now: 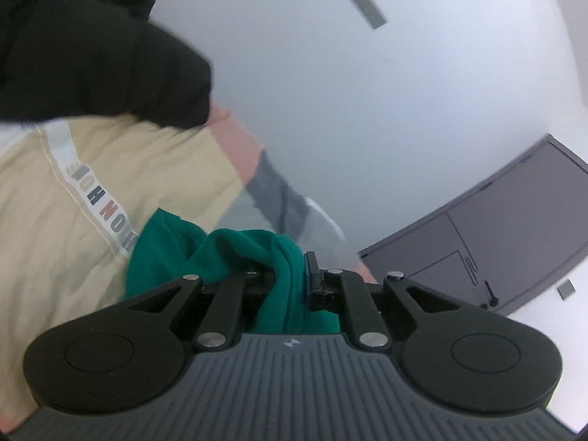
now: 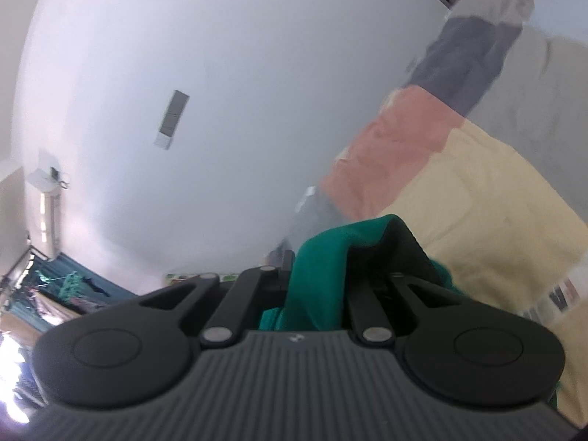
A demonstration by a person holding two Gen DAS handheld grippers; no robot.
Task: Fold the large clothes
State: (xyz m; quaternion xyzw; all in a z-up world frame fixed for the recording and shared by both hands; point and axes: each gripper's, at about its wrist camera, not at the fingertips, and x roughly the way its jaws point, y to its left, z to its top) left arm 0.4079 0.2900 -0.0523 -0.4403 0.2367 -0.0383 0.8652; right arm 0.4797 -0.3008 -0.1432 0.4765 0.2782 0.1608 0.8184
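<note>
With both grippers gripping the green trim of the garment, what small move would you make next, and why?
Probably draw the left gripper and right gripper gently apart. Each is shut on bunched green trim, and the beige garment hangs blurred and rumpled; spreading should flatten it before folding.

A white ceiling [image 1: 367, 110] fills both wrist views, with a grey vent [image 1: 360, 2] set in it. A dark grey door [image 1: 507, 228] stands at the right in the left view. A wall air conditioner [image 2: 49, 220], blurred, perhaps hangs above teal curtains [image 2: 73, 286].
</note>
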